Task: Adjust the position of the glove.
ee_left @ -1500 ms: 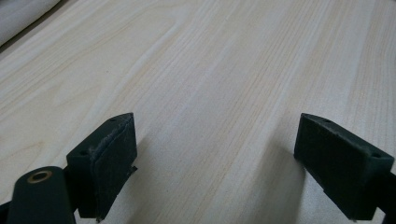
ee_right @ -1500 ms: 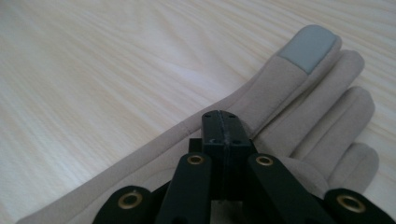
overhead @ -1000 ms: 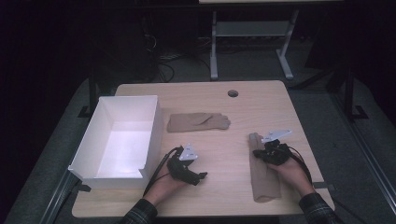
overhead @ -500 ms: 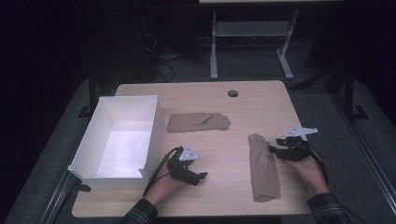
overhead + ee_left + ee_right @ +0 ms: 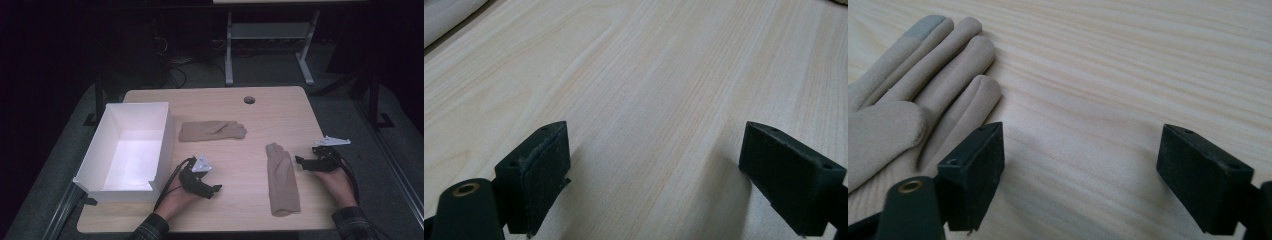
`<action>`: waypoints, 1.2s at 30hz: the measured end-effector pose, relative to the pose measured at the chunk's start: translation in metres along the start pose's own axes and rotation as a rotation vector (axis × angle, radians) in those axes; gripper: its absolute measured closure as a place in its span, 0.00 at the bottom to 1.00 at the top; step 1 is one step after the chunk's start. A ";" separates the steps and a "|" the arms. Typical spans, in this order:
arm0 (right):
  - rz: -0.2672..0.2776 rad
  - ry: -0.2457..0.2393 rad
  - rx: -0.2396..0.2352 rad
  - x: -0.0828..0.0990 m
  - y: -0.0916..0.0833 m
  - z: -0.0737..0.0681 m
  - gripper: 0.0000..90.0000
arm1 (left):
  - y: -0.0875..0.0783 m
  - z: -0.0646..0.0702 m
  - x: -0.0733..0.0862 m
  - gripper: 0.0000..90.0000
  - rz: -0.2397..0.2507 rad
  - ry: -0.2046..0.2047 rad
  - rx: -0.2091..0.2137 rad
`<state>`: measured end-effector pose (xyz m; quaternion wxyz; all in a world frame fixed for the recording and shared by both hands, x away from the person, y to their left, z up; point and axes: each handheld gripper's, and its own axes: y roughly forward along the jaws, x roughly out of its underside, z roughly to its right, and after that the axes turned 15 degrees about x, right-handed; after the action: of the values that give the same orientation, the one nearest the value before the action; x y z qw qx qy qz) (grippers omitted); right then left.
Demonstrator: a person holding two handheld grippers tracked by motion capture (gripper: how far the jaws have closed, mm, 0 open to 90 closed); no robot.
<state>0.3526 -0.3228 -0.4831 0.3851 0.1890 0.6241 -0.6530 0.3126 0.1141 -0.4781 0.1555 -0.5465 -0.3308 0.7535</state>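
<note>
Your right gripper has slid right off the near glove, its jaws just opening, empty. Left gripper rests, jaws apart. Both gloves, the far glove at centre, lie outside the white box; packing remains.

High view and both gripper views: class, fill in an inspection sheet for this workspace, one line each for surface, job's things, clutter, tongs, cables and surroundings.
Surface: light wooden table, a round hole near its far edge.
Job's things: near glove lies flat beside the right tongs; far glove lies flat mid-table; white box at the left, nothing seen inside.
Clutter: nothing seen.
Tongs: left tongs open over bare wood; right tongs have just been opening, nothing between the jaws, glove apart from them.
Cables: one trails from each tongs along the hand; more on the floor behind.
Surroundings: dark room, grey metal stand beyond the table.
</note>
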 end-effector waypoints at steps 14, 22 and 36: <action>-0.007 0.010 0.009 0.000 0.000 -0.001 0.18 | -0.011 -0.011 -0.025 0.95 0.025 -0.133 -0.009; -0.006 0.002 0.008 0.000 0.000 0.000 0.18 | -0.006 -0.025 -0.048 0.99 0.015 -0.132 -0.038; -0.007 0.006 0.006 -0.001 0.000 -0.001 0.18 | 0.005 -0.075 -0.072 0.99 0.046 -0.117 -0.128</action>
<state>0.3531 -0.3219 -0.4831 0.3806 0.1900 0.6240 -0.6556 0.4078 0.0923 -0.4430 0.0835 -0.5177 -0.3742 0.7649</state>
